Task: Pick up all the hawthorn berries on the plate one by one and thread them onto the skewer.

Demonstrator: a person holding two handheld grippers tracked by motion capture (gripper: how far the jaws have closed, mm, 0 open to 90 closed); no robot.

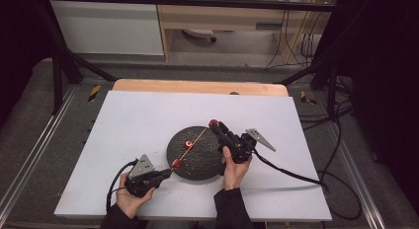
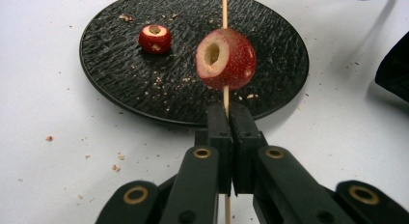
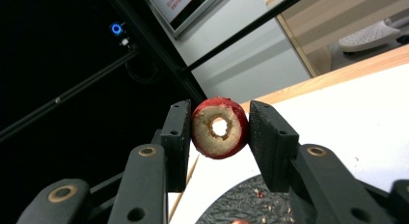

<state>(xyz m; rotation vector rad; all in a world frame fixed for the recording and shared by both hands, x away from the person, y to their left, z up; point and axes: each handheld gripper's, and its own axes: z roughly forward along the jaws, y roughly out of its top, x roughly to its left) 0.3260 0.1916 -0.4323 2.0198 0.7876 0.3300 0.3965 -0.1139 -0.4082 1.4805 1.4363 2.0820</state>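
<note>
Nearest, left gripper [image 2: 226,119] pinching a wooden skewer [image 2: 224,9] threaded through one cored red fruit [image 2: 225,59]; beyond, another fruit [image 2: 155,38] on the black plate [image 2: 125,84]; farthest, right gripper [image 3: 219,132] clamping a third fruit [image 3: 219,127].

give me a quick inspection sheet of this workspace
surface: white table top on a wooden board, crumbs scattered near the plate
job's things: round black textured plate; thin wooden skewer with one cored red fruit threaded on it; a second cored red fruit lifted off the table; a third lying on the plate
clutter: crumbs on the plate
grippers: left gripper shut on the skewer; right gripper shut on the second fruit
cables: black cable trailing from the right gripper, more cables on the floor at right
surroundings: black frame bars, wooden cabinet behind
</note>
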